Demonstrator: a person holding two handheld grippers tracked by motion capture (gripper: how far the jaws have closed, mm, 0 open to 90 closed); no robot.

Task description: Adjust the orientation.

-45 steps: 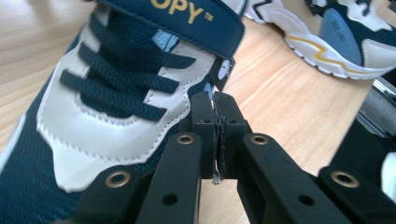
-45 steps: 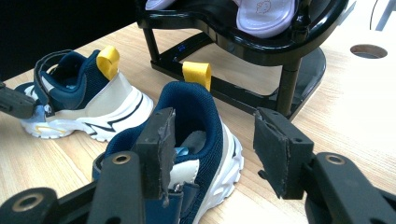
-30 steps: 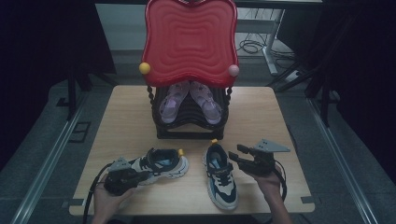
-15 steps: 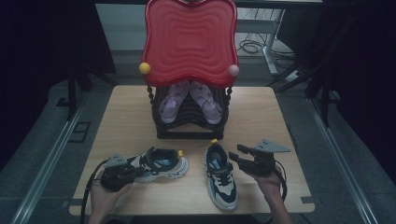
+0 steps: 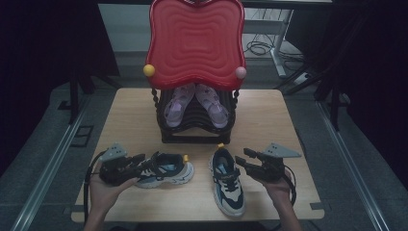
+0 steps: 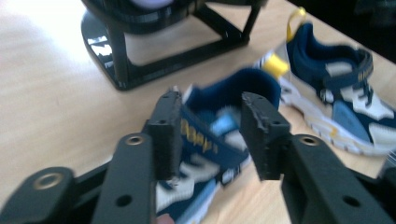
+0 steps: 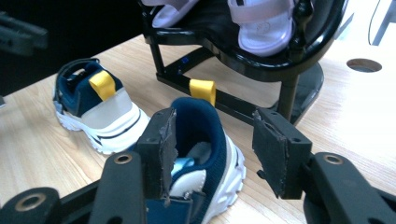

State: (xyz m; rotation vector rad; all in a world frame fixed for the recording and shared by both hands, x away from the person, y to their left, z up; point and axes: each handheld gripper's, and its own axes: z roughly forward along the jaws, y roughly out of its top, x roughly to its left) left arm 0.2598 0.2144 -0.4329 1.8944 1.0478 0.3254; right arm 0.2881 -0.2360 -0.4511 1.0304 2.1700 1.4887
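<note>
Left tool (image 5: 144, 161) held low over front-left of counter (image 5: 130, 120), hand (image 5: 103, 190) under it, forearm in from bottom edge. Jaws just opened, now apart, straddling the left sneaker (image 5: 166, 169) without pressing; pads (image 6: 169, 130) clear of strap in left gripper view, sneaker (image 6: 219, 140) blurred below.

Right tool (image 5: 240, 161) held level at front-right, hand (image 5: 276, 185) beneath, jaws pointing toward right sneaker (image 5: 228, 185). Jaws wide apart, nothing gripped; in right gripper view, heel of right sneaker (image 7: 201, 135) seen between pads (image 7: 161, 149), no contact visible.

Left sneaker lying crosswise, toe toward centre, yellow heel tab. Right sneaker lengthwise, heel toward stand, toe near front edge. Both navy, white and light blue. Apart from each other, small gap between.

Black stand (image 5: 197, 120) at counter centre-back, carrying pair of lilac sandals (image 5: 195, 103). Red wavy panel (image 5: 195, 38) rising above it, yellow ball (image 5: 149, 70) and pink ball (image 5: 240, 72) at lower corners.

Counter light wood, round hole (image 7: 363, 64) seen in right gripper view. Grey floor around, dark drapes both sides, cables on floor behind.

Bare wood left and right of stand. Right sneaker toe close to front edge; right hand near front-right corner.
</note>
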